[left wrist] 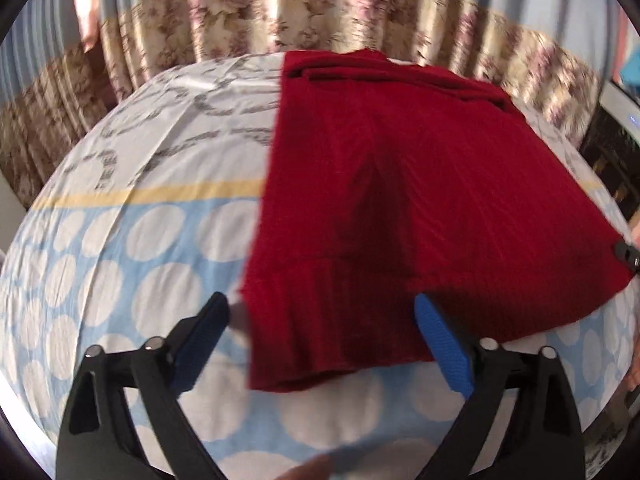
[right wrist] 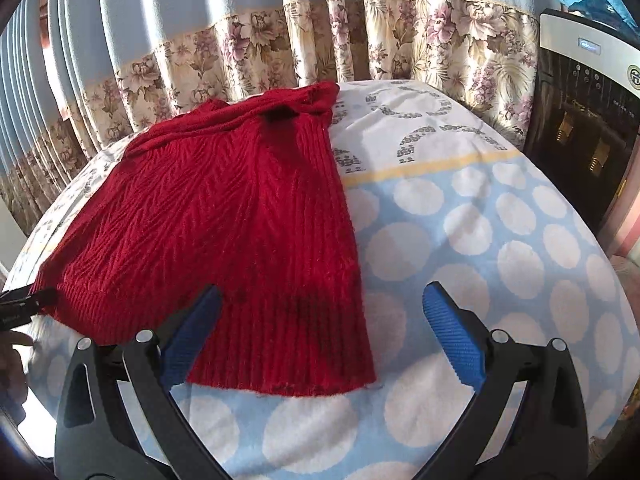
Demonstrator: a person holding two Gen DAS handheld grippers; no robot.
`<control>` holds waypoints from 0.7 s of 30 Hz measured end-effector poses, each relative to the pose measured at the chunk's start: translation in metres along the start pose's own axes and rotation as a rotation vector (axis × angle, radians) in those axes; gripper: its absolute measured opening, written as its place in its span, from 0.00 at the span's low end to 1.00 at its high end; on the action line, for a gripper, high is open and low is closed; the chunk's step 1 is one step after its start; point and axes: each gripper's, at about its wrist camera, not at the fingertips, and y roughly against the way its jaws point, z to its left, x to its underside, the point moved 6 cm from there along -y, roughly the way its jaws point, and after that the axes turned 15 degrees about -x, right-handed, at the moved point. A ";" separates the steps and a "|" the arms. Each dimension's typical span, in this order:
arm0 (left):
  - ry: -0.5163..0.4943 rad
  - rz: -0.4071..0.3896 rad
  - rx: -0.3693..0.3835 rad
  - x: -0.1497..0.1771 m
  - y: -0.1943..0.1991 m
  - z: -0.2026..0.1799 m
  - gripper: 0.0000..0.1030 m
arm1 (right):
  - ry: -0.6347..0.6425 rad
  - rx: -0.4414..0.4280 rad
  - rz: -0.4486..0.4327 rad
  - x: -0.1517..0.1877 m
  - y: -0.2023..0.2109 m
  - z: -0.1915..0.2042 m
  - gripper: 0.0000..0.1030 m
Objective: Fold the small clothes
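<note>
Setting: curtain (right wrist: pixel 280 40) of blue cloth with a floral band hangs behind the bed sheet (right wrist: pixel 500 248), which is blue with white dots near me and white with a grey print at the far side; a dark appliance (right wrist: pixel 584 120) stands at 2 o'clock in the right wrist view.

Garment: red knit sweater (right wrist: pixel 224 216) lies flat on the sheet, apparently with its sleeves already turned in, ribbed hem (right wrist: pixel 288 344) toward me, neck end (right wrist: pixel 312 96) toward the curtain.

Long axis: runs from 6 o'clock up to 12 o'clock in both views, hem nearest both tools.

Bearing from left gripper (left wrist: pixel 322 312): sweater body sits at 12 to 1 o'clock; the near-left hem corner (left wrist: pixel 260 376) falls between my spread fingers, no cloth pinched.

Bearing from right gripper (right wrist: pixel 322 304): sweater body sits at 11 o'clock; the near-right hem corner (right wrist: pixel 368 380) lies between my fingers, which stand wide apart and hold nothing.

Nearer tool: neither clearly; each is just above its own hem corner. The left view is blurred, so contact there cannot be confirmed.

Cross-check: the other tool's tip shows at 3 o'clock in the left view and at 8 o'clock in the right, each at the sweater's side edge.

Judgement: the next fold would likely carry the hem away toward 12 o'clock, both corners lifted level.
</note>
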 end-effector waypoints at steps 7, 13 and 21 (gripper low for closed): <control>0.017 0.005 0.002 -0.001 -0.001 -0.006 0.87 | 0.032 0.002 0.014 0.003 -0.001 0.005 0.97; 0.069 -0.010 0.002 -0.003 0.004 0.001 0.51 | -0.028 -0.054 0.074 0.012 -0.010 0.004 0.58; 0.114 0.009 0.088 -0.004 0.007 -0.001 0.17 | 0.020 -0.001 0.070 0.010 -0.008 0.015 0.23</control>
